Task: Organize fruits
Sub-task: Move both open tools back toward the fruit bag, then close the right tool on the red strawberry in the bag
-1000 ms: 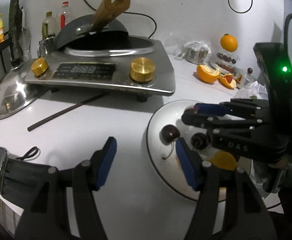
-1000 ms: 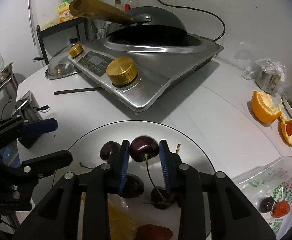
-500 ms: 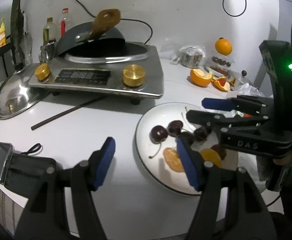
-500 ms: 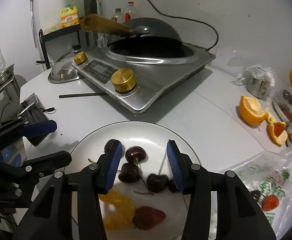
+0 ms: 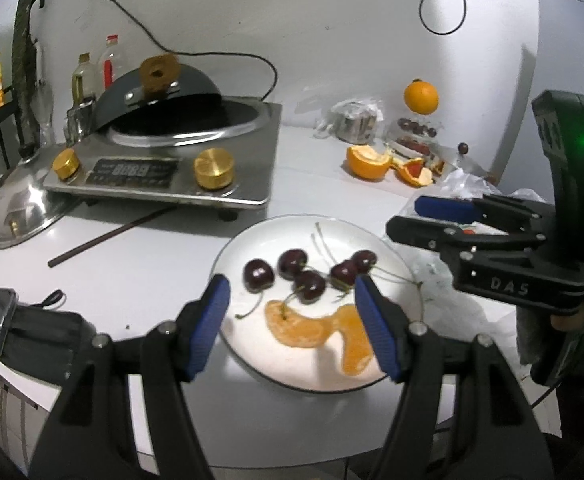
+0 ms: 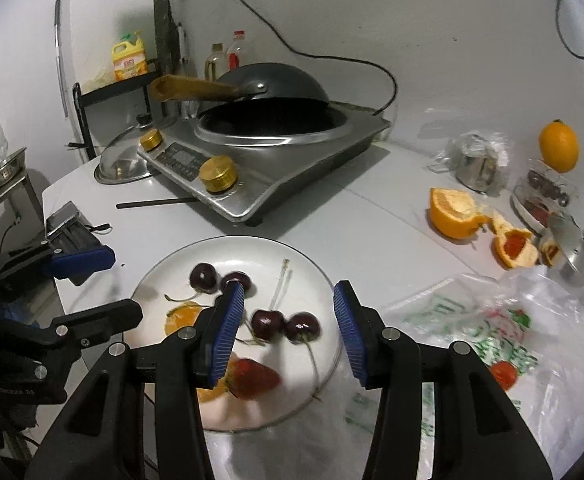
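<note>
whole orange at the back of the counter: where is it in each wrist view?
Left wrist: whole orange upper right, behind the peeled orange half.
Right wrist: whole orange far right edge, upper half.
Shared landmark: white plate of cherries, bottom center in both.

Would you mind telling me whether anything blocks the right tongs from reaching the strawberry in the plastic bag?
Nothing solid does. The right tongs hang open over the plate; the strawberry lies to their right, under the clear plastic bag.

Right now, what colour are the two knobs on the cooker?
Both knobs on the cooker are gold, clearest in the left wrist view.
</note>
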Action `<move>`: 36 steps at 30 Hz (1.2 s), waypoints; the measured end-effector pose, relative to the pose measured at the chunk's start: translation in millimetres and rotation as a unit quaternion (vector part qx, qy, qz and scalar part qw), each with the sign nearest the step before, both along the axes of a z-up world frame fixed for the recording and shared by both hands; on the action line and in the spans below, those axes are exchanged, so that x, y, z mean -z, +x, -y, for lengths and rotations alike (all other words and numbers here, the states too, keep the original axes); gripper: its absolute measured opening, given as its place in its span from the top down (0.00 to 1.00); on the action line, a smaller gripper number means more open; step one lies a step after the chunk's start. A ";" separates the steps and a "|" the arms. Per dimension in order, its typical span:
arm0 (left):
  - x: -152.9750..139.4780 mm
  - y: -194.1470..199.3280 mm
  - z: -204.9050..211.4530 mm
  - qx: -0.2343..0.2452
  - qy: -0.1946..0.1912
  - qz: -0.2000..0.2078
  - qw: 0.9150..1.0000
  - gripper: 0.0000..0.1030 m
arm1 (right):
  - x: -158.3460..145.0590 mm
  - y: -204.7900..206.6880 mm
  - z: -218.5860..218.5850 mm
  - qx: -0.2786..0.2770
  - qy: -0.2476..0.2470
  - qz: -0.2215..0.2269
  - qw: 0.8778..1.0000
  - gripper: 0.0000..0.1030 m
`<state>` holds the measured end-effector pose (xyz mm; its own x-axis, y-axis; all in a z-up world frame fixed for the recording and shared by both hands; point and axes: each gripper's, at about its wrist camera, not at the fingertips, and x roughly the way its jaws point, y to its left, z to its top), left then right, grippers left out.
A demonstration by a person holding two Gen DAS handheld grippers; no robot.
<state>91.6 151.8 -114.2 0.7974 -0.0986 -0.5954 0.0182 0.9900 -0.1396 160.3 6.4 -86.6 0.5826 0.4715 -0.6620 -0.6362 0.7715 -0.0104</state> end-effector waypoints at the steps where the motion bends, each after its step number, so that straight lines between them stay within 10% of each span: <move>1: -1.3 0.0 3.9 0.001 0.002 0.001 1.000 0.36 | -1.0 -1.1 5.2 0.003 0.001 0.001 1.000 0.52; 36: -7.4 21.6 119.9 0.060 0.020 -0.014 0.998 0.36 | 3.8 -10.6 165.3 0.104 0.031 0.000 0.994 0.52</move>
